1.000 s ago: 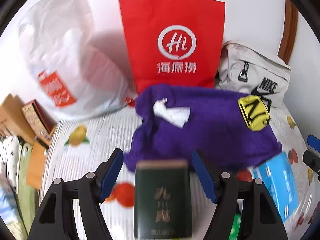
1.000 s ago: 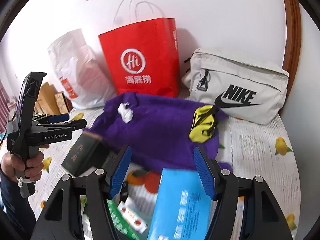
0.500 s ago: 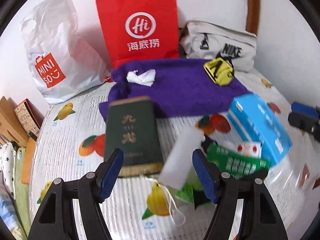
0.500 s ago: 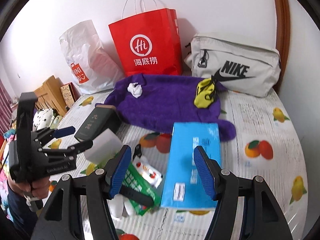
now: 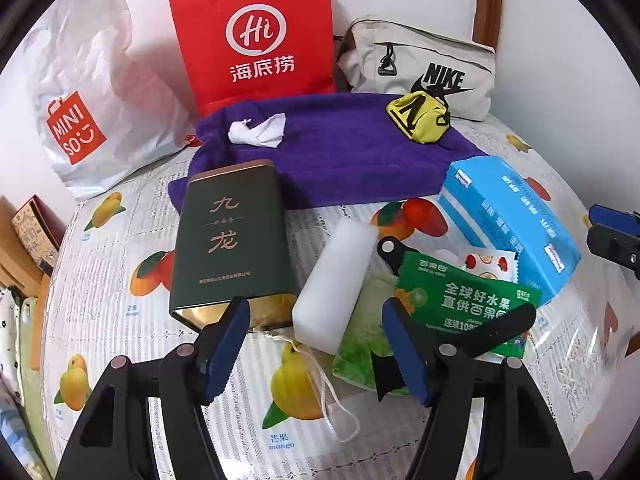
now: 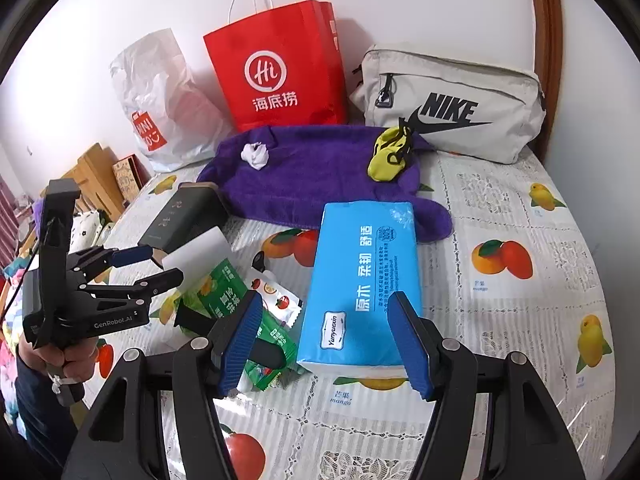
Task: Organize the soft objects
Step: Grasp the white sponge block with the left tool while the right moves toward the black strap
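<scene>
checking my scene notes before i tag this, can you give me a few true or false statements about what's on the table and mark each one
1. A crumpled white tissue lies on the purple towel. True.
2. The red paper bag lies flat on the table. False: it stands upright against the wall.
3. The blue tissue pack lies in front of the right tool, whose fingers are apart. True.
4. The yellow pouch sits on the dark green tin. False: it rests on the towel, near the grey bag.
5. The left tool grips the white block. False: it holds nothing.
</scene>
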Demonstrator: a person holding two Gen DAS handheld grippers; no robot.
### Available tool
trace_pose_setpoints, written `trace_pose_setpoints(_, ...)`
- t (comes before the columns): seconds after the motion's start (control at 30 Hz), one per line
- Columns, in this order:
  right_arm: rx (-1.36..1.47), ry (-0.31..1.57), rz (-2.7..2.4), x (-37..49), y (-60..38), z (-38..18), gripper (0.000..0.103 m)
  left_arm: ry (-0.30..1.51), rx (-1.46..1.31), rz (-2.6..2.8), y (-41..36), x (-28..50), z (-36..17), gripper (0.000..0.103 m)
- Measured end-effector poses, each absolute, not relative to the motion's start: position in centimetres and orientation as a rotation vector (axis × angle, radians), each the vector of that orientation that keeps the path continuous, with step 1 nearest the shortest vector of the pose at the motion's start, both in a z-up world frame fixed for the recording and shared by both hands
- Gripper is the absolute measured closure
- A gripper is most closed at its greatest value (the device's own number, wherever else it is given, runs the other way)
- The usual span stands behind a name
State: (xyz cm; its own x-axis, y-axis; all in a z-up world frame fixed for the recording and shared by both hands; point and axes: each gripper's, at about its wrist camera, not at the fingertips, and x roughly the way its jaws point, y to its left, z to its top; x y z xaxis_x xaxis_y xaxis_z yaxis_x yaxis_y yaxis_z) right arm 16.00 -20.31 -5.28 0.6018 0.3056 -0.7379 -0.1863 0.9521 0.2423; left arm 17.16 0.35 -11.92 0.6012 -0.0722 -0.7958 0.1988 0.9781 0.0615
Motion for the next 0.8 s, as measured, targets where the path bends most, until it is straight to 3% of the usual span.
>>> trace_pose_setpoints(0.1, 0.14, 0.89, 0.289, 16.1, -20.0, -5.5, 0.039, 0.938, 0.143, -0.155, 0.5, 17.6, -12.5, 0.04)
trace_pose_setpoints(0.33, 0.122, 0.917, 0.296, 16.2, -19.6, -6.4, 0.039, 0.982, 0.118, -0.192, 0.2, 18.0, -13.5, 0.072)
trace_pose_setpoints(0.8, 0.132, 0.923, 0.319, 15.9, -18.9, -6.9, 0.039, 0.872, 0.07, -0.199, 2.3, 15.2, -8.8, 0.073)
